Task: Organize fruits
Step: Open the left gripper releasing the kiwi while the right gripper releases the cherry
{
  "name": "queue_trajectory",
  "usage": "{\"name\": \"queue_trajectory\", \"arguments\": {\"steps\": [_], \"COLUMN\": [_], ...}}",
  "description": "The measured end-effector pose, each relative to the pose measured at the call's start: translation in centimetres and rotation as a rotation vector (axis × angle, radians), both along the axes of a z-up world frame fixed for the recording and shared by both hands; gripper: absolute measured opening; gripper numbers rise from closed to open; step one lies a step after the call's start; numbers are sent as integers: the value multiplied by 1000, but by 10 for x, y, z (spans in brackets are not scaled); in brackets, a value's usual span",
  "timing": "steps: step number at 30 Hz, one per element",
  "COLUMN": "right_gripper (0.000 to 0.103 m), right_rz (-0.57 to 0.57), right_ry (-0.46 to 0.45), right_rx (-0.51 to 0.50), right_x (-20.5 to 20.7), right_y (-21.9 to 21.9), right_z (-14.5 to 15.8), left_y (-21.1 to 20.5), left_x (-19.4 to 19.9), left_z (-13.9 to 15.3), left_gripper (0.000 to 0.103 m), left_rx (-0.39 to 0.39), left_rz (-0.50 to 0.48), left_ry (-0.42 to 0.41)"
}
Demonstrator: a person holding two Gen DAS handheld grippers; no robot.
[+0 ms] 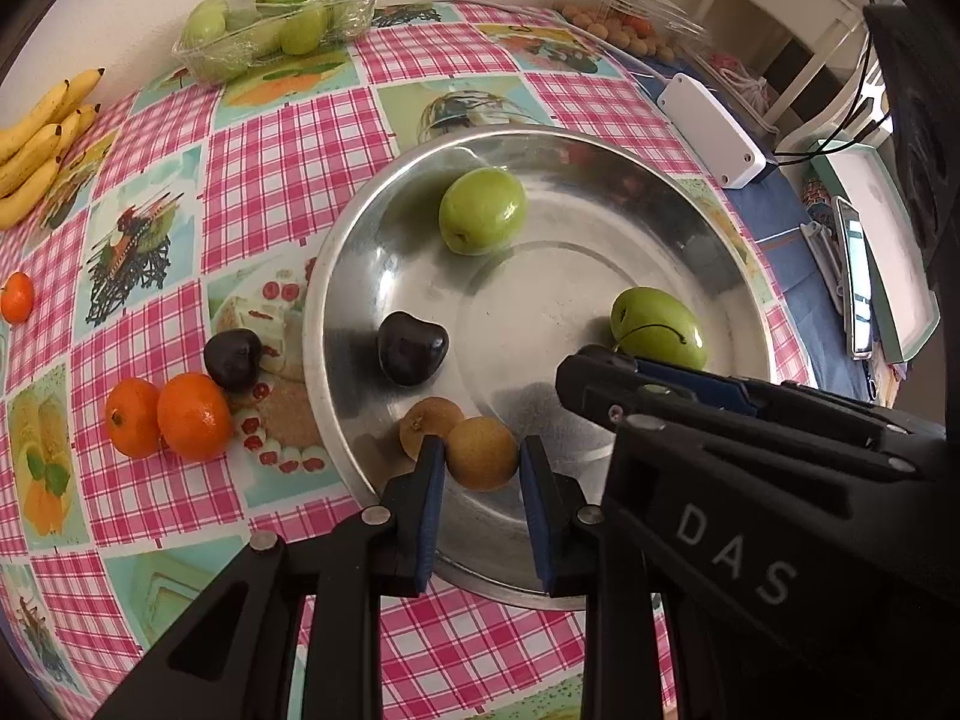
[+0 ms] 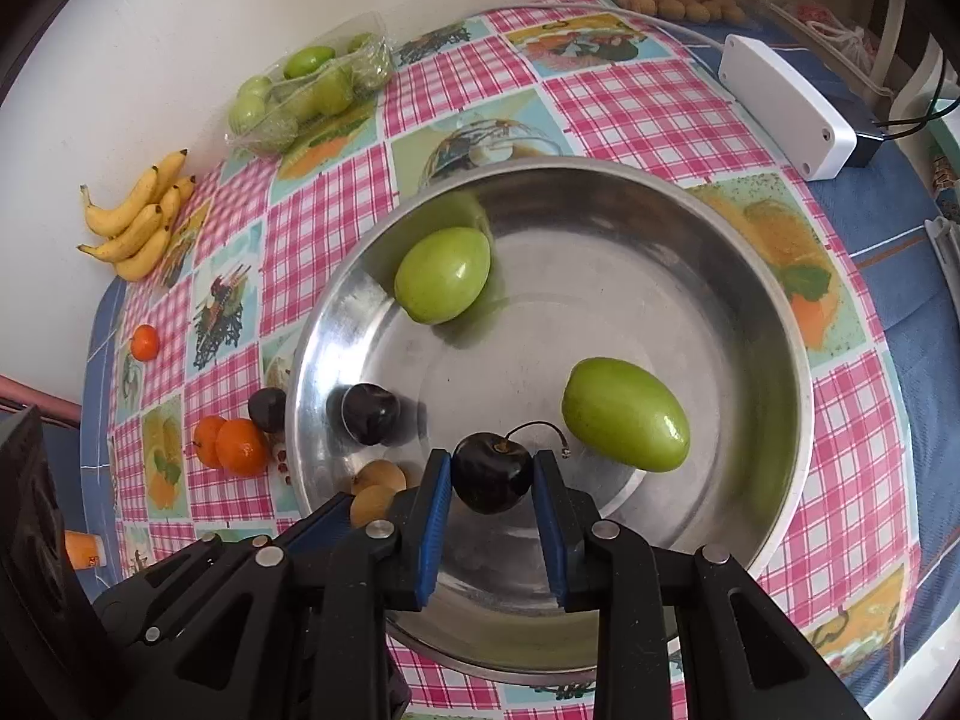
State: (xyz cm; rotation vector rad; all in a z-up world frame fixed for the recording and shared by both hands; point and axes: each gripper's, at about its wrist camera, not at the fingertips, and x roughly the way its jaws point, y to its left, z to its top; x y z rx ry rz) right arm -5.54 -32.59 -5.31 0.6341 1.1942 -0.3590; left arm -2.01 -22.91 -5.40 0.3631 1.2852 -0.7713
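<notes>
two green fruits (image 2: 443, 283), three cherries (image 2: 492, 480), two longans (image 1: 482, 453)

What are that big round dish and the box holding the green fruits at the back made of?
The dish looks like polished metal, probably stainless steel: silver-grey, with blurred reflections of the fruit. The box looks like thin clear plastic: glossy, see-through, with the green fruits visible through its walls.

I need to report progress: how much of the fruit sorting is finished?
Done: two green fruits, one dark cherry, one brown longan lie in the round steel bowl. In hand: left claw holds a longan, right claw a stemmed cherry. Left: tangerines, another cherry.
</notes>
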Motion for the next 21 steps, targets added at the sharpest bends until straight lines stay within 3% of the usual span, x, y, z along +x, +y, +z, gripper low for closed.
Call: {"name": "queue_trajectory", "arguments": {"steps": [14, 21], "right_gripper": [31, 32], "right_rz": [8, -8], "right_ry": [56, 32], "right_rx": [4, -4], "right_x": [5, 2], "right_y": [2, -1], "right_z": [-12, -5], "left_y": [0, 5], "left_x": [4, 7], "left_z": [-3, 5], "left_gripper": [28, 30], "left_rx": [9, -12], "left_rz": [15, 30], "left_ry": [26, 22]}}
